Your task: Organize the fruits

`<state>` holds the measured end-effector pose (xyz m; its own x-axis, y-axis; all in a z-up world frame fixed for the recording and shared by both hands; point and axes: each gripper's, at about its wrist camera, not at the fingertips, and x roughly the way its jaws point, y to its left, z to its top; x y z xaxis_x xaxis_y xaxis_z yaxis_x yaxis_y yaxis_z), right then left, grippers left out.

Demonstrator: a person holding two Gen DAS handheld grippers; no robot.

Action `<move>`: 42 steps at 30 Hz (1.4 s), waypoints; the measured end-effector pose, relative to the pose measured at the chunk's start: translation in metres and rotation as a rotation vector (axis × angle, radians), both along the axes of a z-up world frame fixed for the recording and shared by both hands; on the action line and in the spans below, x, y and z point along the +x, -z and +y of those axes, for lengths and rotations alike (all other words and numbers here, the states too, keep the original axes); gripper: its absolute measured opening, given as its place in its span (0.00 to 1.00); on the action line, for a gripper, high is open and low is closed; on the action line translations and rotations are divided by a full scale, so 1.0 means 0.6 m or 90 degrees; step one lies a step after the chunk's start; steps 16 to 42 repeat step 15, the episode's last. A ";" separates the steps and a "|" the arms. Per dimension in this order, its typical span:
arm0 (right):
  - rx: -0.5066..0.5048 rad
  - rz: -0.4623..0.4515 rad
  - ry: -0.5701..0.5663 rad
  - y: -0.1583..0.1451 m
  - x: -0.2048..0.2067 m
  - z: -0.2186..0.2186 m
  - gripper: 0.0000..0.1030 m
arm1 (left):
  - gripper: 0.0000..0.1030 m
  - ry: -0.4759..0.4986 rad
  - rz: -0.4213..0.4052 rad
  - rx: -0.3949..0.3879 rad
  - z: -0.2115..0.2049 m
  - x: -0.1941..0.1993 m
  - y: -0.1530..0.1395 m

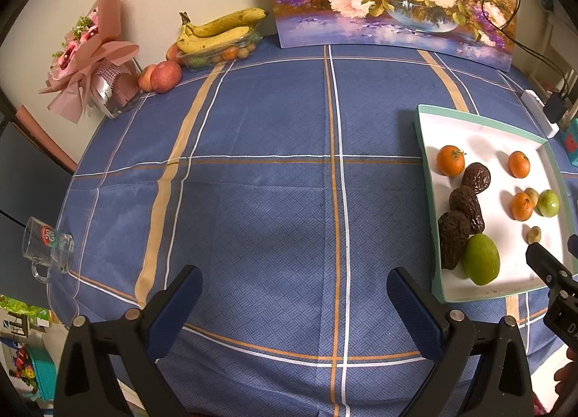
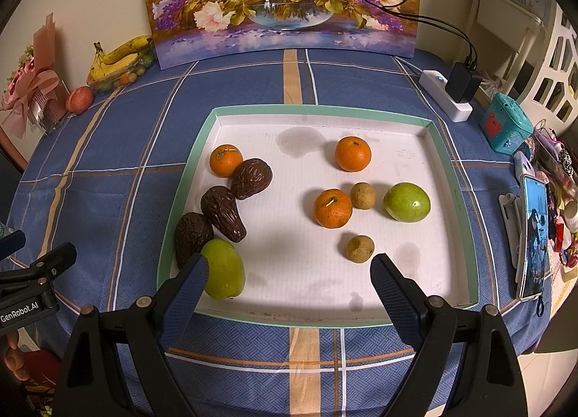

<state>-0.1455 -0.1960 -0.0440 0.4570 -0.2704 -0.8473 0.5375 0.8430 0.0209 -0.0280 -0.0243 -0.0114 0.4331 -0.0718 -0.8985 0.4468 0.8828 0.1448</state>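
Right gripper [image 2: 289, 272] is hovering w/ jaws spread wide over the near edge of the tray [image 2: 325, 111], gripping nothing. Just by its left finger a green mango [image 2: 225, 270] is lying in the tray's near-left corner, touching a dark wrinkled fruit [image 2: 191, 234]; two more dark fruits [image 2: 224, 213] [image 2: 251, 178] are trailing back from it along the left side, the farthest touching an orange [image 2: 225, 160]. Mid-tray, a small brown fruit [image 2: 360, 248] is sitting alone near the right finger; behind it a second orange [image 2: 332, 208], another small brown fruit [image 2: 363, 195] & a round green fruit [image 2: 406, 202] are lining up in a row. A third orange [image 2: 353, 154] is sitting farther back.

Left gripper [image 1: 294, 303] is also spread wide & holding nothing, hanging over bare blue plaid cloth on the table [image 1: 253, 200], tray off to its right. A glass mug [image 1: 48, 249] is lying on its side at the table's left edge. At the far-left corner, an apple [image 1: 165, 76], bananas [image 1: 216, 32] atop a clear box of fruit, & a pink bouquet [image 1: 90, 52] are resting by the wall. A flower painting [image 2: 281, 1] is leaning at the back; a phone [image 2: 534, 236] is standing at the right.
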 end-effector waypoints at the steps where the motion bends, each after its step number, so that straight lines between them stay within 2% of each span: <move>1: 0.000 0.000 0.000 0.000 0.000 0.000 0.89 | 1.00 0.000 0.000 0.000 0.000 0.000 0.000; 42: 0.000 0.001 -0.002 0.001 -0.001 0.000 0.89 | 1.00 -0.015 0.005 0.005 0.005 0.002 0.005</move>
